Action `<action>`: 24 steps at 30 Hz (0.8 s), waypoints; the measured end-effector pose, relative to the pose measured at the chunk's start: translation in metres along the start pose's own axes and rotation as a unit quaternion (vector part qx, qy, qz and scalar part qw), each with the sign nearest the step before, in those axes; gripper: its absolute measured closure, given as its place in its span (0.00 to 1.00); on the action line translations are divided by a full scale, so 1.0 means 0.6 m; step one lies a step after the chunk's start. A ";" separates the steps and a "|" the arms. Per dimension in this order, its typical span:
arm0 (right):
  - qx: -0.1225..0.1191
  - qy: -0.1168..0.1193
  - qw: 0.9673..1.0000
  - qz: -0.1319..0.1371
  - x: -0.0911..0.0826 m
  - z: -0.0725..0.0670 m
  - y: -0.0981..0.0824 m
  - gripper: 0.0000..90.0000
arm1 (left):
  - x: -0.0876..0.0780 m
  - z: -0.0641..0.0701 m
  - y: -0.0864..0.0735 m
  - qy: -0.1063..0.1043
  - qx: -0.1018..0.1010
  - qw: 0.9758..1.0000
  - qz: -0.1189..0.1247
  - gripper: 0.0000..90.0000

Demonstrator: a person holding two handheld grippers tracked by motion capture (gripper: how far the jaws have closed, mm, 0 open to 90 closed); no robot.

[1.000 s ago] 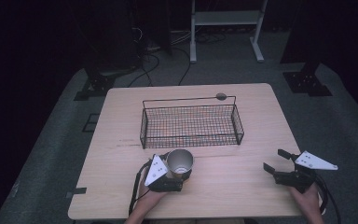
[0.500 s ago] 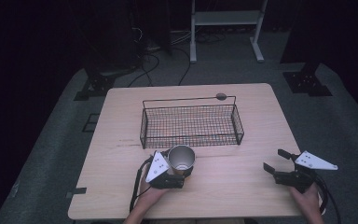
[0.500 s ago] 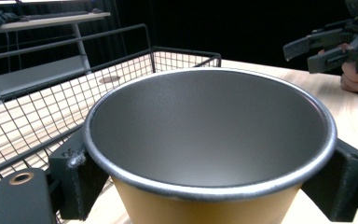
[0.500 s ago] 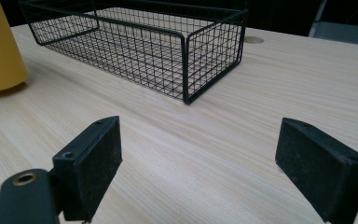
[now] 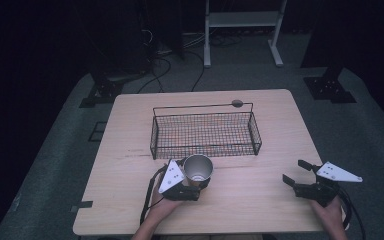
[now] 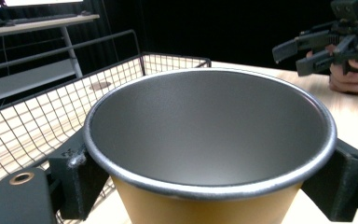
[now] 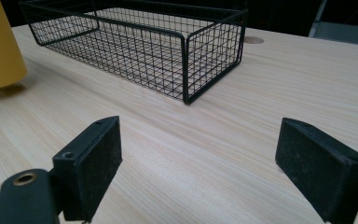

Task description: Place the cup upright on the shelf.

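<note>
cup (image 6: 209,140) | yellow outside, grey inside | upright | table, just before basket (image 5: 205,131)

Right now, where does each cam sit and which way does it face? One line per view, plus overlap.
High view: fixed above the person's side, facing forward and down on the table; both hands enter from the bottom, left gripper and right gripper.
Left gripper view: rides the left gripper, looking along its jaws, which clamp the cup, toward the wire basket; the right gripper and hand show far off.
Right gripper view: rides the right gripper, jaws apart, facing the basket over the tabletop.
Shared: all views show cup and basket.
</note>
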State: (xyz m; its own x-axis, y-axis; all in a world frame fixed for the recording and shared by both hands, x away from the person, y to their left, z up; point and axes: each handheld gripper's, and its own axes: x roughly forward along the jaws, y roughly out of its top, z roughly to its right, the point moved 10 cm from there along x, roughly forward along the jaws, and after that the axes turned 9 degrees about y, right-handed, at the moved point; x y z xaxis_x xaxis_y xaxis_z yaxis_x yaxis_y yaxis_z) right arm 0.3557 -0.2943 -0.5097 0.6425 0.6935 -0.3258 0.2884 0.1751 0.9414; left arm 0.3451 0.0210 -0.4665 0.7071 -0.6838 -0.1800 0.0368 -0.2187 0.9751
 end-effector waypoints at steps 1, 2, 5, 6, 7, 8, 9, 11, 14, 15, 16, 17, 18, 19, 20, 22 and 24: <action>0.001 0.000 1.000 0.000 0.000 0.001 0.000 0.15 | 0.001 -0.001 0.006 0.000 -0.006 1.000 0.004 0.14; 0.001 0.000 1.000 0.000 0.000 0.001 0.000 0.15 | 0.001 -0.001 0.006 0.000 -0.006 1.000 0.004 0.14; 0.003 0.000 1.000 0.001 0.000 0.001 0.000 0.15 | 0.005 -0.001 0.019 -0.003 -0.001 1.000 0.011 0.14; 0.003 0.000 1.000 0.001 0.000 0.001 0.000 0.15 | 0.005 -0.001 0.019 -0.003 -0.001 1.000 0.011 0.14; 0.002 0.000 1.000 0.001 0.000 0.000 0.000 0.15 | 0.006 -0.002 0.023 -0.003 -0.003 1.000 0.014 0.14; 0.001 0.000 1.000 0.000 0.000 0.000 0.000 0.15 | 0.008 -0.004 0.026 -0.002 -0.006 1.000 0.016 0.14; 0.002 0.000 1.000 0.000 0.000 0.000 0.000 0.15 | 0.009 -0.005 0.029 -0.004 -0.011 1.000 0.017 0.14; 0.004 -0.001 1.000 0.002 0.000 0.001 0.001 0.15 | 0.012 -0.007 0.036 -0.005 -0.013 1.000 0.022 0.14; 0.003 0.000 1.000 0.002 0.000 0.001 0.001 0.15 | 0.017 -0.009 0.040 -0.005 -0.010 1.000 0.021 0.14; 0.003 0.000 1.000 0.002 0.000 0.001 0.001 0.15 | 0.018 -0.010 0.043 -0.005 -0.011 1.000 0.023 0.14; 0.002 0.000 1.000 0.001 0.000 0.001 0.000 0.15 | 0.020 -0.011 0.046 -0.006 -0.014 1.000 0.024 0.14; 0.003 -0.001 1.000 0.001 0.000 0.001 0.000 0.15 | 0.023 -0.012 0.052 -0.008 -0.016 1.000 0.025 0.14; 0.003 -0.001 1.000 0.001 0.000 0.001 0.000 0.15 | 0.023 -0.012 0.052 -0.008 -0.016 1.000 0.025 0.14; 0.004 -0.001 1.000 0.002 -0.001 0.002 0.001 0.15 | 0.026 -0.014 0.059 -0.009 -0.014 0.999 0.027 0.14; 0.004 -0.001 1.000 0.002 -0.001 0.002 0.001 0.15 | 0.026 -0.014 0.059 -0.009 -0.014 0.999 0.027 0.14; 0.003 -0.001 1.000 0.003 -0.001 0.001 0.001 0.15 | 0.031 -0.016 0.066 -0.008 -0.012 0.999 0.029 0.14; 0.003 -0.001 1.000 0.002 -0.001 0.001 0.001 0.15 | 0.034 -0.019 0.074 -0.009 -0.013 0.999 0.029 0.14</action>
State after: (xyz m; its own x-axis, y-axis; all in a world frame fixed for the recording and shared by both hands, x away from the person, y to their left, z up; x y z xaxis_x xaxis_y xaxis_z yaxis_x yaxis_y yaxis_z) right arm 0.3561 -0.2949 -0.5092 0.6446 0.6934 -0.3220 0.2901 0.1678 0.9422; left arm 0.3694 0.0053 -0.4256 0.6952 -0.7078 -0.1252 0.0149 -0.1600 0.9870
